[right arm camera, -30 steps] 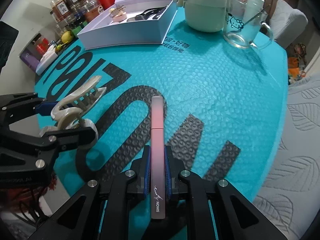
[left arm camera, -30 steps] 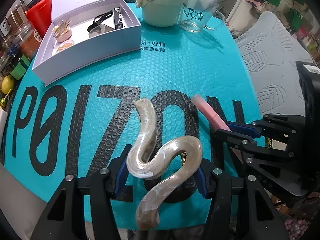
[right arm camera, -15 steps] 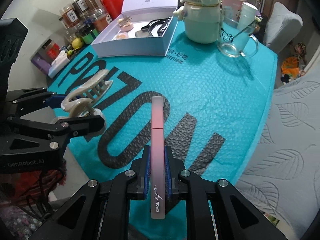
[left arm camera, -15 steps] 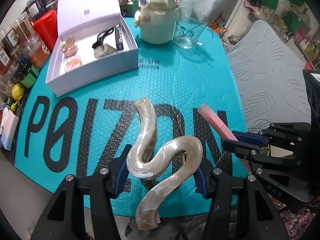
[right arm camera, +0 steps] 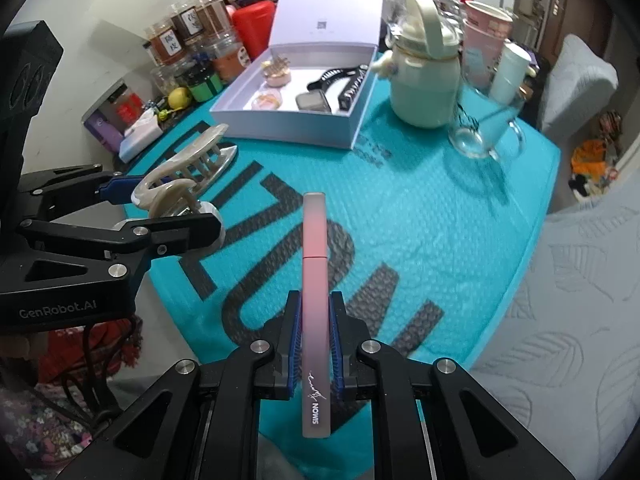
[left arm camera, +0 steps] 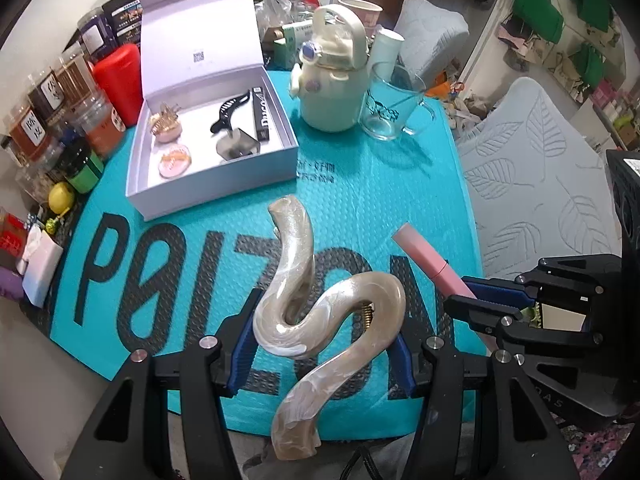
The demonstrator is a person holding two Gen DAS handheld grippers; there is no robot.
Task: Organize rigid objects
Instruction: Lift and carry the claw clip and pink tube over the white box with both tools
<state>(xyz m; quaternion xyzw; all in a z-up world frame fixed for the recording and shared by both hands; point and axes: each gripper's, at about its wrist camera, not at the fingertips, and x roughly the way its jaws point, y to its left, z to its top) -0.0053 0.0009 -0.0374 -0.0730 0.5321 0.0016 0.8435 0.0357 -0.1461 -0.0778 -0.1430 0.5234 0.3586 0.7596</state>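
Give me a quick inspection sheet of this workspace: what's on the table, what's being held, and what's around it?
Surface: teal bubble mailer covers the table.
Job's things: pearly hair claw; pink tube; open white box holding small accessories.
Clutter: cream bottle, glass mug, jars, red canister.
Grippers: left hand-held gripper shut on the claw; right hand-held gripper shut on the tube.
Cables: black cable below the left gripper.
Surroundings: grey leaf-patterned cushions.

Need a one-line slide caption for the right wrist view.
Right gripper clamps a pink tube above the teal mat; open white box waits beyond.
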